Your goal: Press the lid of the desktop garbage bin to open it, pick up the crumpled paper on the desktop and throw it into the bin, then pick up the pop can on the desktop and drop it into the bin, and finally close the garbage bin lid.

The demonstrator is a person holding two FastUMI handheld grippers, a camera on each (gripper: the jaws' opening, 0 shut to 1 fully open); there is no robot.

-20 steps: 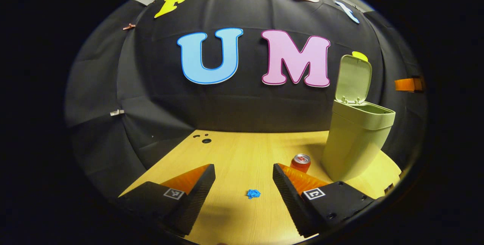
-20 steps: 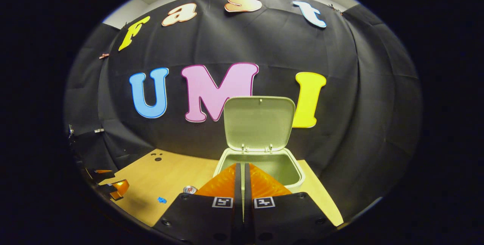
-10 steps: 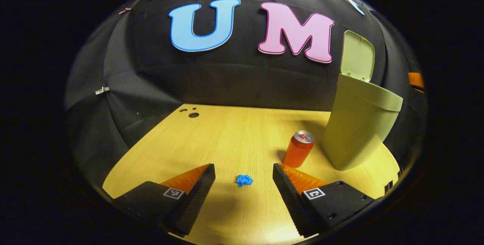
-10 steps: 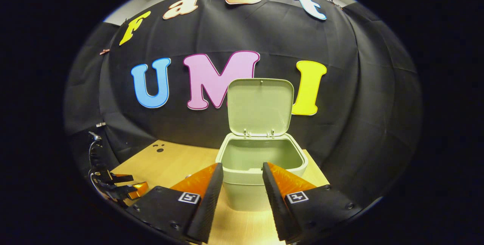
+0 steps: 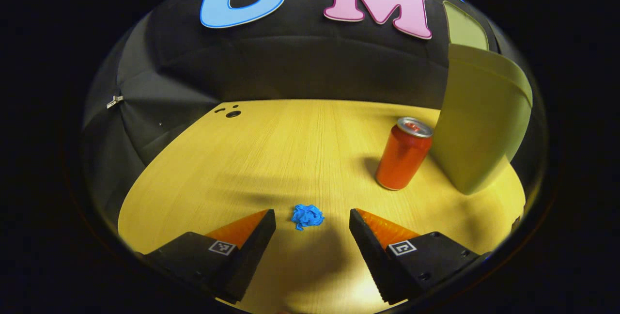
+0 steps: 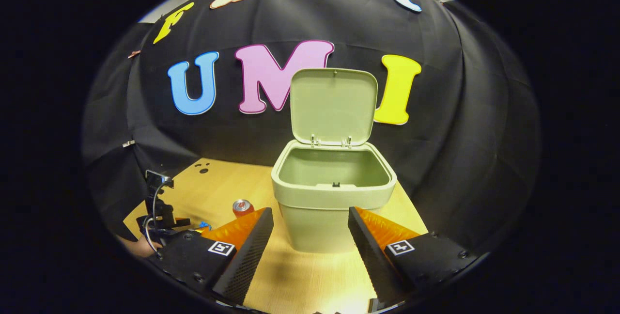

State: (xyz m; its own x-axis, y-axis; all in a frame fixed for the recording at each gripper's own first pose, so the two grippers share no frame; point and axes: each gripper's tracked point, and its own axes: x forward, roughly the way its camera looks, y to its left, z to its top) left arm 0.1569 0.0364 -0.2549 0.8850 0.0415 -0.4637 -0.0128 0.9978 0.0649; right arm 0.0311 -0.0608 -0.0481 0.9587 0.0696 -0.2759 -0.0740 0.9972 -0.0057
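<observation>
The blue crumpled paper (image 5: 305,217) lies on the wooden table (image 5: 271,159), just ahead of my open left gripper (image 5: 312,213) and between its fingertips, untouched. An orange pop can (image 5: 403,154) stands upright to the right, close beside the pale green bin (image 5: 479,125). In the right gripper view the bin (image 6: 333,217) stands straight ahead, its lid (image 6: 333,105) raised and the inside bare. My right gripper (image 6: 310,209) is open in front of the bin, holding nothing. The can (image 6: 241,206) and paper (image 6: 205,225) show to the left, by the left gripper (image 6: 191,225).
Small dark holes (image 5: 232,113) mark the table's far left corner. The black cloth wall closes off the back and sides. A hand (image 6: 138,246) holds the left gripper at the table's left edge. Bare tabletop stretches left of the can.
My right gripper went from shut to open and drew back from the bin. The left gripper came down and forward, so the paper now lies between its fingertips.
</observation>
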